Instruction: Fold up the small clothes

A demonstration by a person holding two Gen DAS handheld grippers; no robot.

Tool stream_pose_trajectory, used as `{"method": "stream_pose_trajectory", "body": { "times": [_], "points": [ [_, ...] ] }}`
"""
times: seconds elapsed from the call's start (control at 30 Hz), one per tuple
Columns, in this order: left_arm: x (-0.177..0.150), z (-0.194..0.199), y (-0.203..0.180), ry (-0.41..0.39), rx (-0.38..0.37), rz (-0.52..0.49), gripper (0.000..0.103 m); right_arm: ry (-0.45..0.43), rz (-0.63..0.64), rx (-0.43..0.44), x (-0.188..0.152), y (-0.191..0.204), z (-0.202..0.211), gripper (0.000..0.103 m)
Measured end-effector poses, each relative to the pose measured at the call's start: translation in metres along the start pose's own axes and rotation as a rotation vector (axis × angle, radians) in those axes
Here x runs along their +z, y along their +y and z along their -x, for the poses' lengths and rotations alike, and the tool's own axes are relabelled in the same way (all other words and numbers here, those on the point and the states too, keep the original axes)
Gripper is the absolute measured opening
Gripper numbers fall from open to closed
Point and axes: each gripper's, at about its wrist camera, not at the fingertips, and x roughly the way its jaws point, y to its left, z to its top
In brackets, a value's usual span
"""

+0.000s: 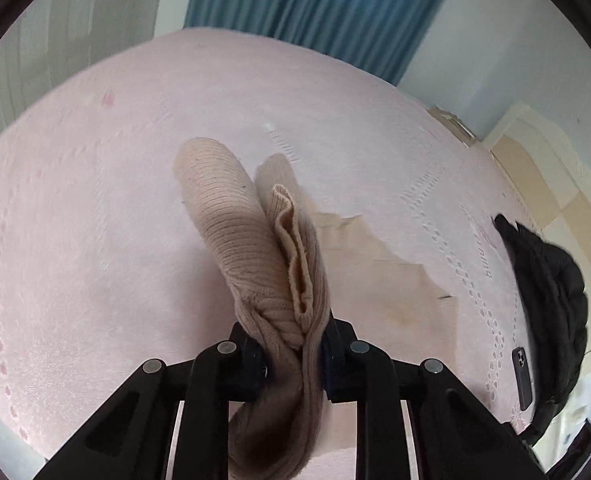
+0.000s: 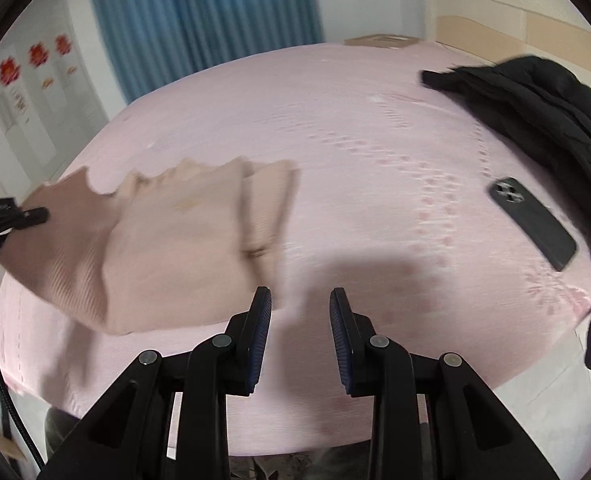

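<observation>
A beige ribbed knit [image 1: 255,248] hangs bunched, clamped in the left gripper [image 1: 295,350] above the pink embossed bedspread [image 1: 95,208]. The right gripper [image 2: 300,320] is spread, holding nothing. A black jacket [image 2: 535,92] and phone [image 2: 533,224] lie near blue curtains [image 2: 199,12].

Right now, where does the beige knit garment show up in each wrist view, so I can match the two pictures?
Left wrist: beige knit garment fills the centre, bunched and pinched in the left claw.
Right wrist: the garment is left of centre, draped over the pink bedspread, blurred; the open right claw is beside it, not touching.
Shared landmark: the dark phone beside the black jacket.
</observation>
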Motion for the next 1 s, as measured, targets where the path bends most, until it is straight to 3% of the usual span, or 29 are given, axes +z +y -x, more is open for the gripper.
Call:
{"method": "stream_pose_trajectory", "body": {
  "times": [0.2, 0.4, 0.47, 0.5, 0.57, 0.6, 0.67, 0.8, 0.87, 1.0],
  "points": [
    [-0.019, -0.006, -0.101, 0.025, 0.034, -0.146, 0.019, -0.048, -0.119, -0.036, 0.008, -0.072, 0.017, 0.03],
    [-0.073, -0.062, -0.168, 0.173, 0.018, -0.215, 0.022, 0.022, -0.209, -0.047, -0.008, -0.11, 0.007, 0.03],
    [-0.088, -0.076, -0.172, 0.219, -0.011, -0.247, 0.031, 0.036, -0.207, -0.051, -0.014, -0.114, 0.005, 0.03],
    [-0.091, -0.078, -0.17, 0.234, -0.055, -0.25, 0.036, 0.04, -0.205, -0.049, -0.015, -0.114, 0.004, 0.03],
    [-0.089, -0.072, -0.16, 0.261, -0.172, -0.223, 0.064, 0.041, -0.203, -0.026, -0.016, -0.113, 0.002, 0.03],
    [-0.084, -0.065, -0.151, 0.262, -0.232, -0.2, 0.069, 0.036, -0.202, -0.004, -0.015, -0.111, 0.002, 0.03],
    [-0.073, -0.052, -0.136, 0.225, -0.265, -0.179, 0.072, 0.034, -0.199, 0.032, -0.012, -0.106, -0.001, 0.03],
    [-0.053, -0.028, -0.099, 0.135, -0.222, -0.18, 0.076, 0.026, -0.177, 0.168, -0.001, -0.078, -0.004, 0.031],
    [-0.05, -0.023, -0.069, 0.12, -0.176, -0.172, 0.076, 0.015, -0.169, 0.252, 0.005, -0.062, -0.004, 0.037],
    [-0.051, -0.021, -0.022, 0.108, -0.153, -0.153, 0.076, 0.0, -0.189, 0.436, 0.023, -0.03, -0.018, 0.046]
  ]
}}
